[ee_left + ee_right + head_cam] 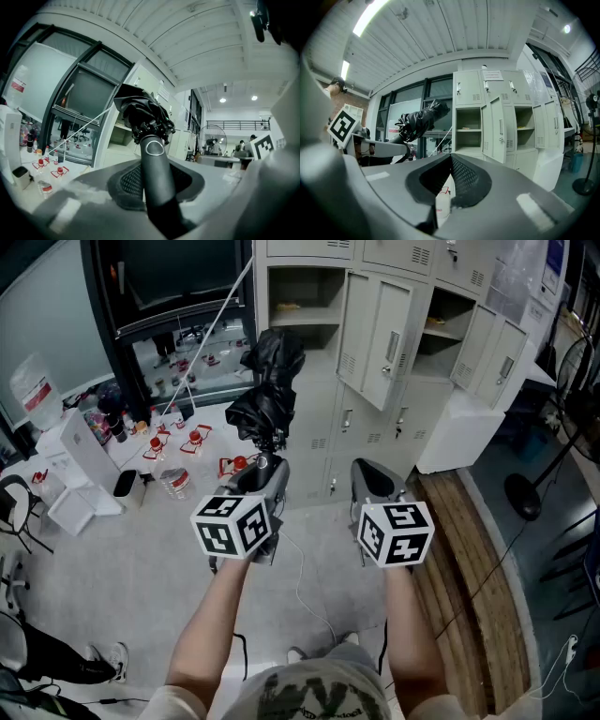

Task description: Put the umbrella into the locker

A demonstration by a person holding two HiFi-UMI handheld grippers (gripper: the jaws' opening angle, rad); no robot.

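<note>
A folded black umbrella (269, 390) sticks up and away from my left gripper (265, 470), which is shut on its dark handle. In the left gripper view the handle (154, 178) runs between the pads, with the bunched canopy (143, 112) beyond. My right gripper (373, 476) is level beside it, jaws together and empty. In the right gripper view the pads (461, 180) meet at their tips, and the umbrella (419, 119) shows at the left. The grey lockers (394, 324) stand ahead, with an open compartment (305, 296) straight above the umbrella.
One locker door (380, 343) hangs open, others further right too (497, 352). Bottles and red-capped items (178, 446) lie on the floor at the left by a white box (84, 460). Wooden planks (469, 549) and a fan stand (521, 498) are at the right.
</note>
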